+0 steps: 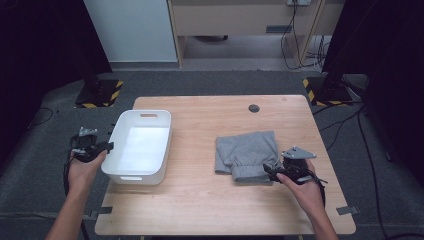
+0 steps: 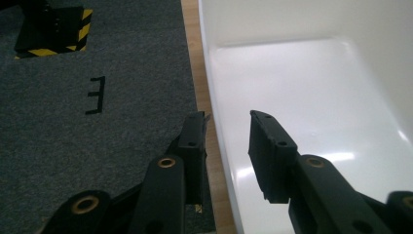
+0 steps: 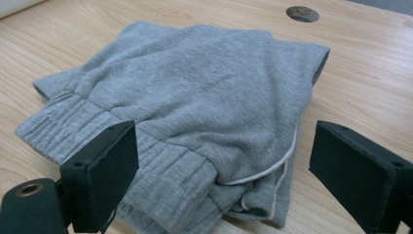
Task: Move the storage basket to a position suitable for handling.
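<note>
We have the left tool [image 1: 106, 147] at the counter's [image 1: 210, 210] left edge, one jaw outside the white bin [image 1: 131, 176] and one inside, so the bin's left wall [image 2: 214, 122] runs up between them. The jaws stand partly apart and we see a gap on either side of that wall, so nothing is gripped yet. Over near the right edge, the right tool [image 1: 270, 173] has its jaws spread wide around the near corner of the folded grey sweatpants [image 1: 246, 155], which lie flat on the counter between its middle and its right edge, well apart from the bin. In the right gripper view the ribbed waistband [image 3: 122, 156] and the white drawstring [image 3: 272, 168] sit between the pads, which hold nothing. To do this step well, we judge the left tool should keep the wall centred and press squarely, so the bin neither tilts nor skids off the left edge. The right tool should go low enough to gather every folded layer at the waistband, not merely the top one, and catch the drawstring loop inside the bite so it does not drag.
</note>
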